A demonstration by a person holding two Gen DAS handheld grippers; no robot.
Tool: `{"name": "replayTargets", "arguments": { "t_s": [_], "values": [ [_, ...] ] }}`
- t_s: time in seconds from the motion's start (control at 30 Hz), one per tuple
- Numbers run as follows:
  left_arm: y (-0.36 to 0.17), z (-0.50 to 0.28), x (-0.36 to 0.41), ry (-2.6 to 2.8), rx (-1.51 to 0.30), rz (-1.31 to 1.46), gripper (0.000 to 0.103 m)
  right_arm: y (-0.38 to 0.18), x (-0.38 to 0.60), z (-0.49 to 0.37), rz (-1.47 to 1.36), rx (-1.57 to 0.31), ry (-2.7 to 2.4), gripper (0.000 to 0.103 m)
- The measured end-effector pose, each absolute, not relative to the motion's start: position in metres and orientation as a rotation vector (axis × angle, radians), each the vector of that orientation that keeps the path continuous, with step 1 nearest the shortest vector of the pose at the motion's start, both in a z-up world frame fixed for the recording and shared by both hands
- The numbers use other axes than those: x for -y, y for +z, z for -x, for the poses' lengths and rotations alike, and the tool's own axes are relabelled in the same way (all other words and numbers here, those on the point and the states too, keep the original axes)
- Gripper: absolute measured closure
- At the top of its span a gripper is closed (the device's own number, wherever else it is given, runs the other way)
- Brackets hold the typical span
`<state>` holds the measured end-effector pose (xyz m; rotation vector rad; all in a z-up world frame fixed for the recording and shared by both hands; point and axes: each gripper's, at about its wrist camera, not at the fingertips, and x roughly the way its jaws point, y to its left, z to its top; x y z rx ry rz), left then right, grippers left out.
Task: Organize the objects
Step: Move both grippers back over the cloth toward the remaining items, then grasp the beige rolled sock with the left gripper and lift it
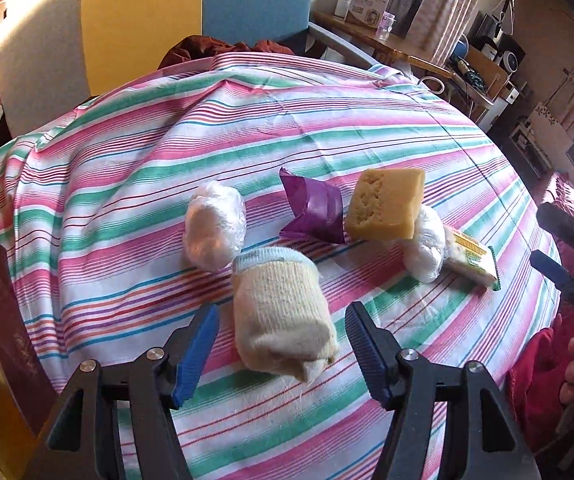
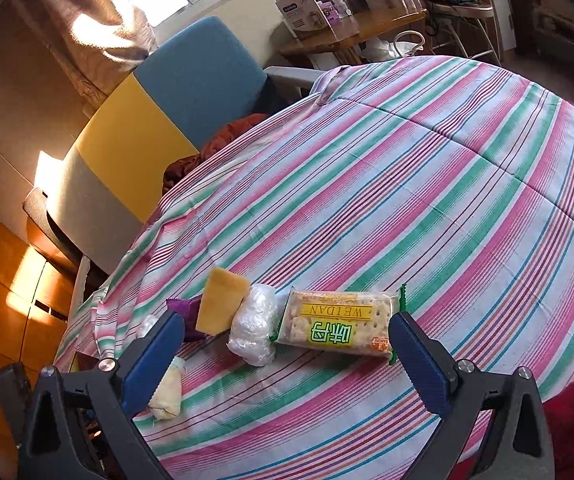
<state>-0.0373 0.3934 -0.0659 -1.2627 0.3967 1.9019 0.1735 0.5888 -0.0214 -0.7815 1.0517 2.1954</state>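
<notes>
A: How far are you with the organizing?

B: Not far, I think. Your left gripper (image 1: pixel 281 354) has its jaws released on both sides of the rolled sock (image 1: pixel 283 316), not pressing it. Your right gripper (image 2: pixel 287 364) also stands with jaws released, near the cracker packet (image 2: pixel 337 326), holding nothing.

A: What is left?

B: Everything still lies loose on the striped cloth (image 1: pixel 127 208) of the table: one plastic-wrapped bundle (image 1: pixel 215 226), the purple wrapper (image 1: pixel 313 212), the yellow sponge (image 1: pixel 385 204). A second wrapped bundle (image 2: pixel 255 328) touches the packet, and the sponge seems to lean on it. No container is visible to you.
</notes>
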Motion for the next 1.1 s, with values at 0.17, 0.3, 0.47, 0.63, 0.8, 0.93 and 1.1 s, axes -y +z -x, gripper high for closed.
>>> {"name": "replayTargets", "arguments": {
  "t_s": [0.17, 0.3, 0.47, 0.63, 0.8, 0.93, 1.1],
  "values": [
    [-0.097, 0.048, -0.409, 1.913, -0.441, 1.314, 0.035, -0.022, -0.589, -0.171, 0.795, -1.043, 2.195, 0.000],
    [-0.093, 0.035, -0.393, 1.906, -0.401, 1.249, 0.050, -0.024, -0.589, -0.168, 0.814, -1.034, 2.200, 0.000],
    [-0.091, 0.011, -0.360, 1.910, -0.392, 1.204, 0.050, -0.023, -0.583, -0.159, 0.856, -0.990, 2.230, 0.000],
    [-0.091, -0.017, -0.325, 1.896, -0.381, 1.111, 0.050, -0.025, -0.574, -0.147, 0.927, -0.923, 2.264, 0.000],
    [-0.093, -0.015, -0.317, 1.898, -0.335, 1.097, 0.050, -0.029, -0.552, -0.127, 1.046, -0.767, 2.317, 0.000],
    [-0.095, -0.020, -0.315, 1.906, -0.358, 1.069, 0.050, -0.037, -0.533, -0.112, 1.165, -0.659, 2.366, 0.000],
    [-0.097, -0.016, -0.315, 1.884, -0.315, 1.077, 0.050, -0.042, -0.516, -0.092, 1.349, -0.451, 2.427, 0.000]
  ]
}}
